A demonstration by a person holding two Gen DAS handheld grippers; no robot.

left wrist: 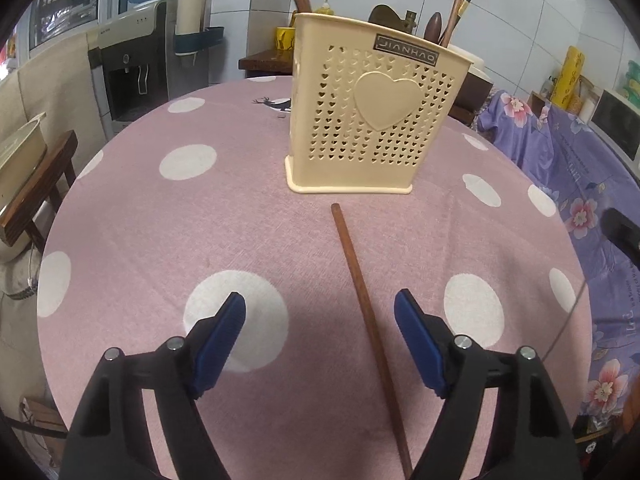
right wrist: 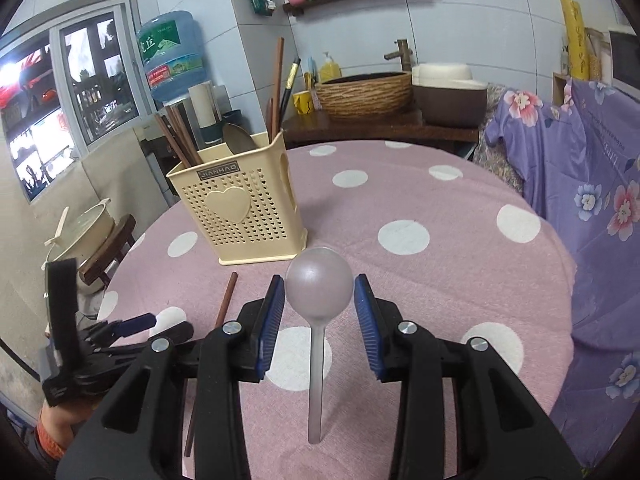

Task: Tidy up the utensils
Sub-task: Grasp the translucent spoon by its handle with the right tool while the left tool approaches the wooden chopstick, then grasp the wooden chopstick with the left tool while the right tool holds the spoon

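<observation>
A cream perforated utensil holder (left wrist: 366, 120) with a heart on its face stands on the pink dotted tablecloth (left wrist: 200, 220); it also shows in the right wrist view (right wrist: 244, 216), holding several chopsticks and a spoon. A brown chopstick (left wrist: 368, 312) lies flat in front of it. My left gripper (left wrist: 320, 312) is open, its fingers on either side of the chopstick, just above the cloth. A grey metal spoon (right wrist: 318, 300) lies on the cloth bowl-down. My right gripper (right wrist: 319, 292) is open around the spoon's bowl without touching it.
The left gripper (right wrist: 116, 332) shows at the lower left of the right wrist view, next to the chopstick (right wrist: 226, 300). A purple flowered cloth (right wrist: 580, 184) covers furniture to the right. A water dispenser (left wrist: 132, 68) and a stool with a pot (right wrist: 86, 236) stand left.
</observation>
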